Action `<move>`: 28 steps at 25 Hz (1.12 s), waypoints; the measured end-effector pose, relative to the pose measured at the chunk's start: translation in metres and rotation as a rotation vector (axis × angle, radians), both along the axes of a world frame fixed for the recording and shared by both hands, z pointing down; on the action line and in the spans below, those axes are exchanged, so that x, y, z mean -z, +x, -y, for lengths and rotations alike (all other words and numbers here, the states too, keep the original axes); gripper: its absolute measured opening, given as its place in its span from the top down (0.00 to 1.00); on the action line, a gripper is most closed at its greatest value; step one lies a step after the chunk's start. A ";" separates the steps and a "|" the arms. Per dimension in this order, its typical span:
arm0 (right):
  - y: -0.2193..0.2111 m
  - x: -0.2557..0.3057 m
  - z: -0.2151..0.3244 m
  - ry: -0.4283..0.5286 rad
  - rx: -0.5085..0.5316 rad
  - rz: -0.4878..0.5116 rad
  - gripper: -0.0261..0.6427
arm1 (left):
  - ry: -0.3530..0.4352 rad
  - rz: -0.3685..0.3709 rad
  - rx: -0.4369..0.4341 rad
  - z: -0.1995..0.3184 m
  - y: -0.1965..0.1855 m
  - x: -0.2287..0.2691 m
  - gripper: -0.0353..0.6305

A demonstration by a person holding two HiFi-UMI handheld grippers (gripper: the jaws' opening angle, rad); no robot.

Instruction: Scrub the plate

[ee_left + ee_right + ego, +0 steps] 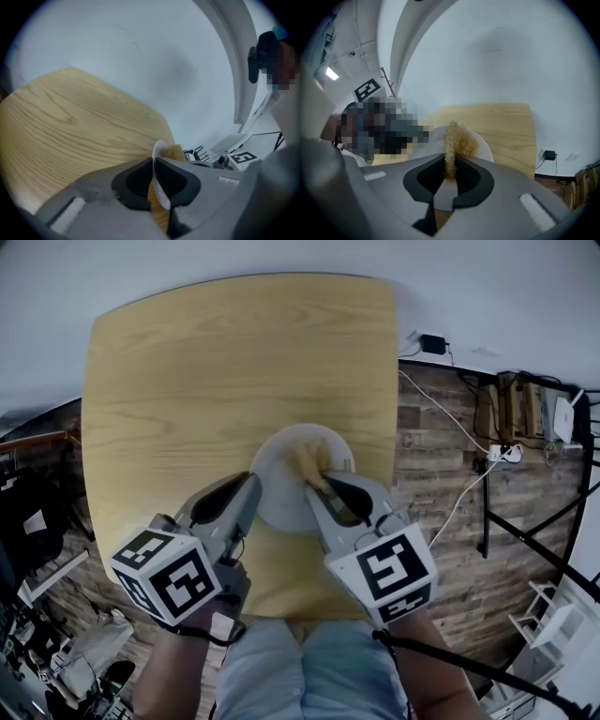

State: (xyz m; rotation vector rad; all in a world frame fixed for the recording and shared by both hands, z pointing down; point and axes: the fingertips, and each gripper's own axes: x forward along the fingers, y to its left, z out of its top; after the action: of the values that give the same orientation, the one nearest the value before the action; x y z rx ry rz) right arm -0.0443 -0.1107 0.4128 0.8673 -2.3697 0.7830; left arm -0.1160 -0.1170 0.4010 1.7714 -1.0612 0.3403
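The left gripper (153, 171) pinches the rim of the round white plate (279, 488), steadying it over the light wooden table (234, 362). The right gripper (450, 174) is clamped on a tan fibrous scrub pad (458, 138) and presses it to the plate's face, placed for rubbing.

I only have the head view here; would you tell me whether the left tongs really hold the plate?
Observer: Yes. The left gripper view shows the left tongs shut on the plate at its rim, with the plate seen edge-on between the jaws.
Operator: Thank you. And what are the right tongs carrying?
Observer: The right gripper view shows the right tongs shut on a tan, fibrous scrubber. Its tuft sticks out past the jaws over the plate.
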 end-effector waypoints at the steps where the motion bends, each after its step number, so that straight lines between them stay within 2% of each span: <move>1: -0.002 0.000 -0.004 -0.009 0.006 0.005 0.90 | 0.002 0.003 0.005 0.000 -0.001 0.000 0.88; 21: -0.029 0.006 -0.079 -0.088 0.061 0.108 0.90 | 0.052 0.054 -0.028 -0.002 -0.002 0.005 0.88; 28: -0.031 0.023 -0.094 -0.072 0.058 0.152 0.90 | 0.064 0.071 -0.056 -0.004 0.002 0.005 0.88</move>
State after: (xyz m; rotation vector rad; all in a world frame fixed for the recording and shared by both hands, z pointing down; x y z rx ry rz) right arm -0.0756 -0.0165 0.3895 0.7303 -2.4686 0.9342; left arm -0.1144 -0.1129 0.3964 1.8603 -1.0850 0.4107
